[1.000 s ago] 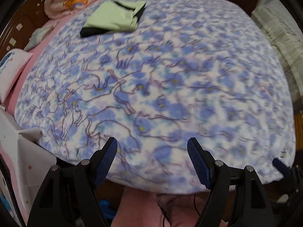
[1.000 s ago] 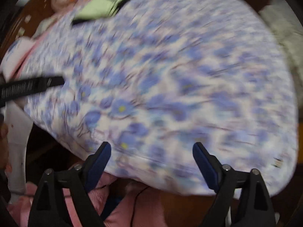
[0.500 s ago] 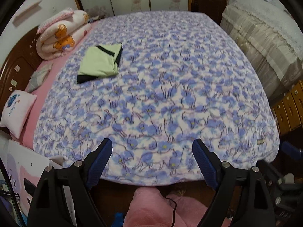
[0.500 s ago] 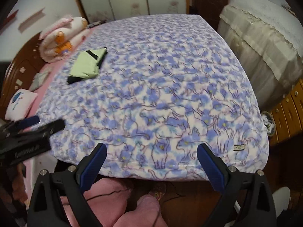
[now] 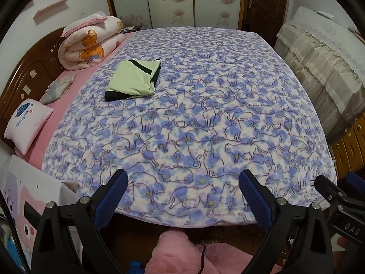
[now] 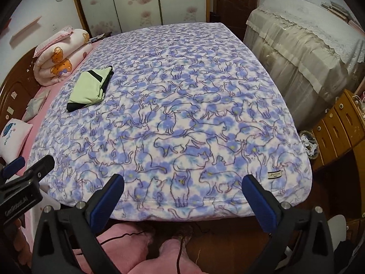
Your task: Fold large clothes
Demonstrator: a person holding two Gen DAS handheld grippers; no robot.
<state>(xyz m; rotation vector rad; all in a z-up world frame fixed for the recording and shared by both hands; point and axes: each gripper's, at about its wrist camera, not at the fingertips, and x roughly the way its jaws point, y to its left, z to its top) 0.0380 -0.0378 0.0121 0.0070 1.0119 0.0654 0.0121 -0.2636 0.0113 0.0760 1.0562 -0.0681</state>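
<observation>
A folded light-green garment with black trim (image 5: 133,80) lies on the far left part of the bed, on a blue and white cat-print blanket (image 5: 205,118); it also shows in the right wrist view (image 6: 91,88). My left gripper (image 5: 182,182) is open and empty, held off the bed's near edge. My right gripper (image 6: 182,187) is open and empty, also off the near edge, to the right of the left one. Both are far from the garment. The right gripper's tip shows in the left wrist view (image 5: 337,194), the left gripper's in the right wrist view (image 6: 25,171).
A rolled bear-print quilt (image 5: 89,43) and a small pink pillow (image 5: 27,123) lie by the wooden headboard at left. A cloth-covered piece of furniture (image 6: 308,41) and wooden drawers (image 6: 335,127) stand at right. Pink-clad legs (image 6: 141,246) are below the grippers.
Both grippers have pulled back and up from the bed's near edge, so more of the bed and room shows. The views have gone from blurred to steady. The garment has not moved.
</observation>
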